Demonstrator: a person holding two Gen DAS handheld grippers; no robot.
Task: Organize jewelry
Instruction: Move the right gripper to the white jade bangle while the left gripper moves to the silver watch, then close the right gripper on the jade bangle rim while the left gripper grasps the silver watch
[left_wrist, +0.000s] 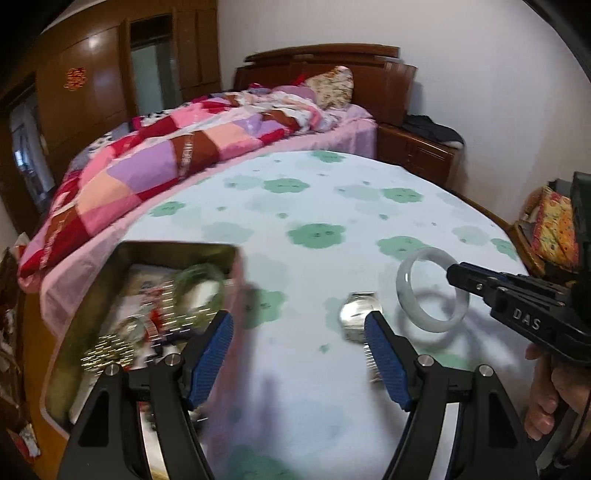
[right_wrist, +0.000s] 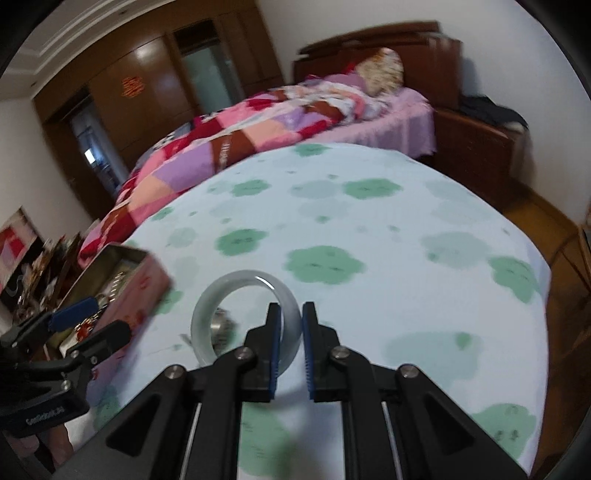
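A pale jade bangle is held upright above the tablecloth by my right gripper, which is shut on its rim; in the right wrist view the bangle sits between the pads of that gripper. A silver watch lies on the cloth just past my left gripper, which is open and empty. An open pink tin box at the left holds a green bangle and chains; the box also shows in the right wrist view.
The round table wears a light cloth with green flowers. A bed with a patchwork quilt lies behind it. A wooden nightstand stands at the back right, and a colourful box at the far right.
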